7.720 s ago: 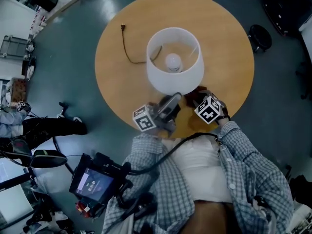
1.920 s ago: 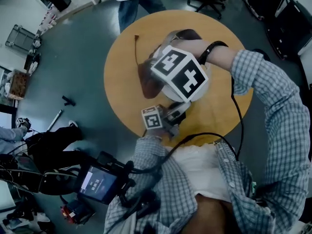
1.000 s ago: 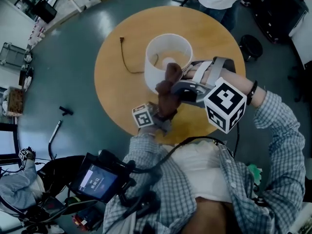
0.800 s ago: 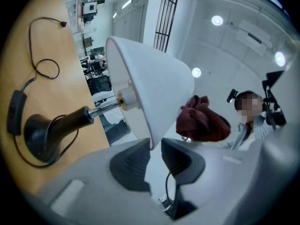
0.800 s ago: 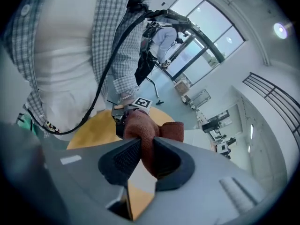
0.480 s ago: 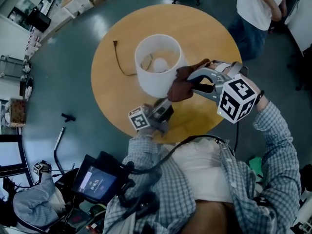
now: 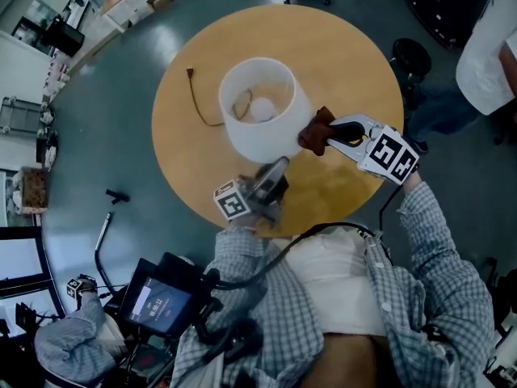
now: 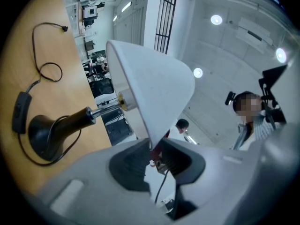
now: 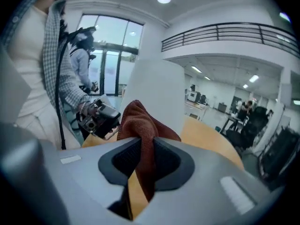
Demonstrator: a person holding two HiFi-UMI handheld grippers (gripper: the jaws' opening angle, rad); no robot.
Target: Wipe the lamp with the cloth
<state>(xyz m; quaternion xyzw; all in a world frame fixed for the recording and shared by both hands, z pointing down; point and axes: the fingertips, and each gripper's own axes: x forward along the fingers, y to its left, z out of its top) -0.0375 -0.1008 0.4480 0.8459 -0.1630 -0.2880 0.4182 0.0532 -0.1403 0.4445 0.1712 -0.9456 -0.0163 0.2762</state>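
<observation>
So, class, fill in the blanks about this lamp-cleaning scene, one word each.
1. The right tongs are shut on a brown ____.
2. The left tongs pinch the lower rim of the white ____.
3. The lamp stands on a round wooden ____.

Missing words: cloth; shade; table.

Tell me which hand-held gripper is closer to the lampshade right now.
Left. The left hand-held gripper is clamped on the lampshade rim; the right hand-held gripper holds the cloth just beside it, at its right in the head view.
</observation>
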